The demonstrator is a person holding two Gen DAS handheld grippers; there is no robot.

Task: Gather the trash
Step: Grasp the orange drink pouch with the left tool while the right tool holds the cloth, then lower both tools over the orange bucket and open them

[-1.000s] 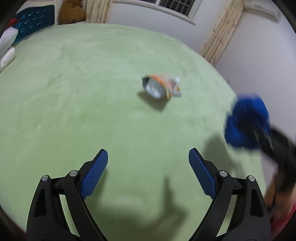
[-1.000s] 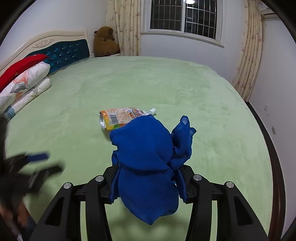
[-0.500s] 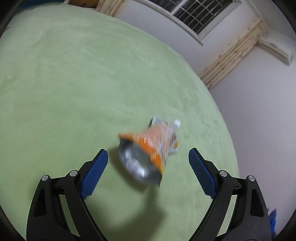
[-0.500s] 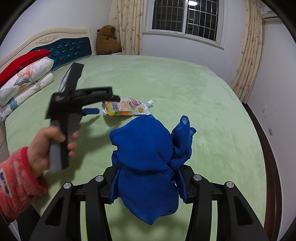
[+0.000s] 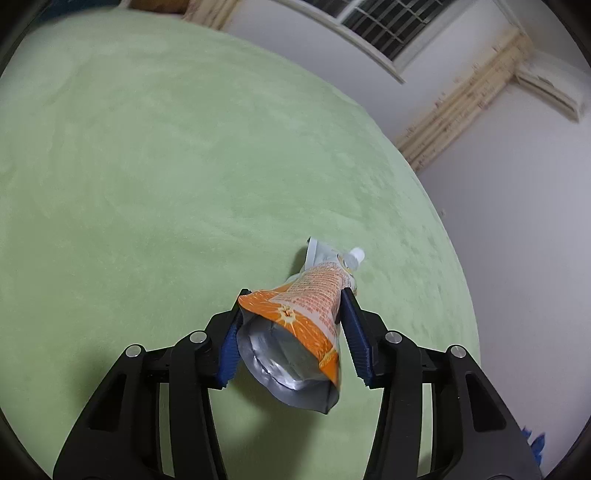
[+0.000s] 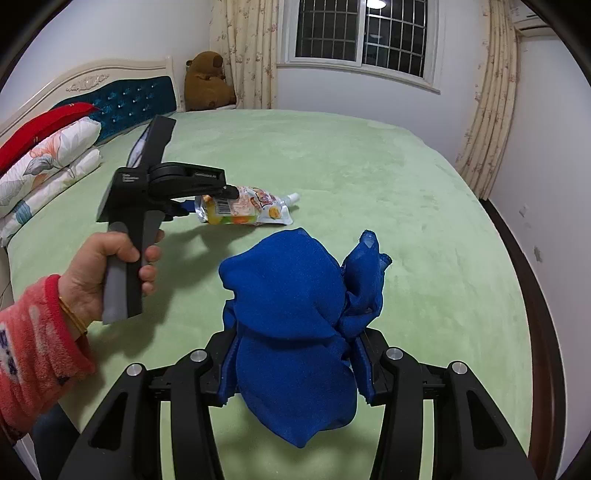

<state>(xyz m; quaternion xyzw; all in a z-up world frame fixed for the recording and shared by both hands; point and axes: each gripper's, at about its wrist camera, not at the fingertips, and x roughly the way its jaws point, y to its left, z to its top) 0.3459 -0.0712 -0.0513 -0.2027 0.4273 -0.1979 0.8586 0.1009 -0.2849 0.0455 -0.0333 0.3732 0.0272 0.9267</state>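
An orange and silver spouted drink pouch (image 5: 303,325) lies on the green bed cover (image 5: 147,184). My left gripper (image 5: 291,325) has its blue pads closed on the pouch's wide end. In the right wrist view the pouch (image 6: 247,210) shows at mid-bed, with the left gripper (image 6: 199,201) on its left end and a hand in a pink sleeve holding it. My right gripper (image 6: 295,369) is shut on a bunched blue cloth (image 6: 295,332) held above the bed's near edge.
Pillows (image 6: 48,155) and a padded headboard (image 6: 122,99) are at the left. A brown teddy bear (image 6: 208,81) sits by the curtains. A barred window (image 6: 365,33) is behind. The bed's dark edge (image 6: 532,288) and a white wall are on the right.
My left gripper moved forward over the pouch and closed from wide open onto its wide end. The right gripper with the cloth has stayed in place.
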